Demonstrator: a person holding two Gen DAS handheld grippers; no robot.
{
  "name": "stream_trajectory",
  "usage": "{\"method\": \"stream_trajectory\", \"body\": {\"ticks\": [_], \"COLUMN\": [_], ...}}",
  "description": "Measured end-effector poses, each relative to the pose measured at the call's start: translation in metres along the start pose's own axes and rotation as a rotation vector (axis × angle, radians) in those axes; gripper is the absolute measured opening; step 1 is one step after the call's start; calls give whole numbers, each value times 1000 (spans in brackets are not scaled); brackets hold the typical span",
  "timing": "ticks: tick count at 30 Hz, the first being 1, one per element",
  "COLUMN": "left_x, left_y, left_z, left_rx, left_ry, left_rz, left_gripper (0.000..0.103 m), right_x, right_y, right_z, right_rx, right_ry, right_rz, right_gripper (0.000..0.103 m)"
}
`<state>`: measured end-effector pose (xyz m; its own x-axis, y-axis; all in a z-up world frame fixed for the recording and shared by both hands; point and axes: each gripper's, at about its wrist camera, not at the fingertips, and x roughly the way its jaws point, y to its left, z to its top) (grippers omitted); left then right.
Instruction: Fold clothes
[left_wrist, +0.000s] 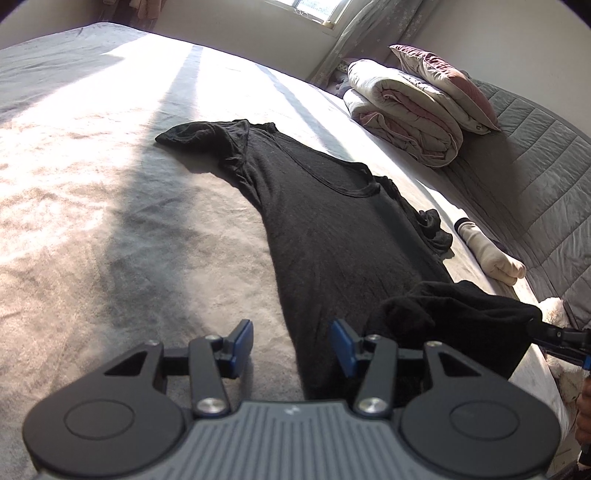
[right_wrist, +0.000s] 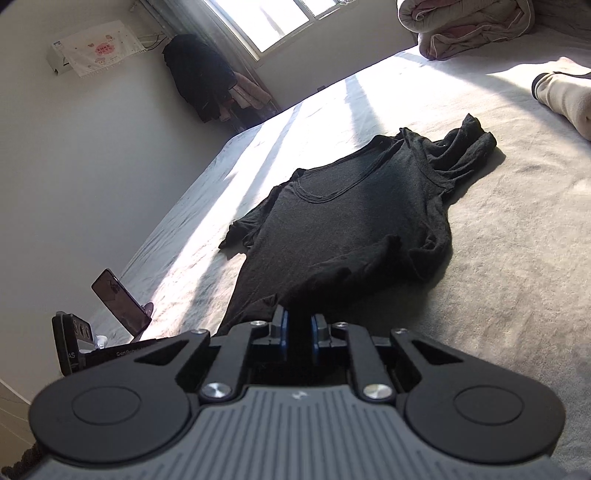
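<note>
Limp, light black T-shirt (right_wrist: 354, 221) sprawls ahead on bed (right_wrist: 517, 295) w/ R gripper (right_wrist: 298, 325) pinching its hem, L gripper (left_wrist: 291, 343) spread beside hem's free corner, likely next hold.

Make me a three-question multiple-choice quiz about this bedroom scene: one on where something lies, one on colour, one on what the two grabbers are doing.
1. Where is the rolled-up pale quilt?
A. at the bed's far end, under a pillow
B. on the floor
C. on the shirt

2. What colour is the short-sleeved knit T-shirt?
A. white
B. black
C. red

3. Which gripper pinches the shirt's hem?
A. left gripper
B. right gripper
C. neither

Answers: 1 A, a mauve pillow lies on it; 2 B, dark throughout; 3 B, its blue pads clamp cloth while the left gapes open.
</note>
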<state>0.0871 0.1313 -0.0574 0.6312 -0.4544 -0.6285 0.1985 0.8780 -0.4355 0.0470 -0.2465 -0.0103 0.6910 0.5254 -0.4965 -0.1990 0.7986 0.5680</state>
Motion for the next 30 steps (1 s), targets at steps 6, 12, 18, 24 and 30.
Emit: {"method": "stream_trajectory", "body": {"ticks": [6,12,18,24,30], "left_x": [-4,0,10,15,36], "left_y": [-3,-2,1,1,-13], "left_z": [-4,-10,-10,-2,7], "left_rx": [8,-71,-182,-271,-281], "left_ry": [5,50,80,74,97], "left_rz": [-10,-68,-152,-244,-259], "left_gripper": [49,48,46,40,39], "right_x": [-40,-43,-38,-31,0], "right_y": [-6,-24,-25,1,31], "right_z": [-8,-16,-16,-10,-9], "right_rx": [4,-10,-55,-126,-170], "right_ry": [-14,49,29,-13,26], "right_rz": [-75,-264,-308,-255,-155], "right_gripper": [15,15,21,43,43]}}
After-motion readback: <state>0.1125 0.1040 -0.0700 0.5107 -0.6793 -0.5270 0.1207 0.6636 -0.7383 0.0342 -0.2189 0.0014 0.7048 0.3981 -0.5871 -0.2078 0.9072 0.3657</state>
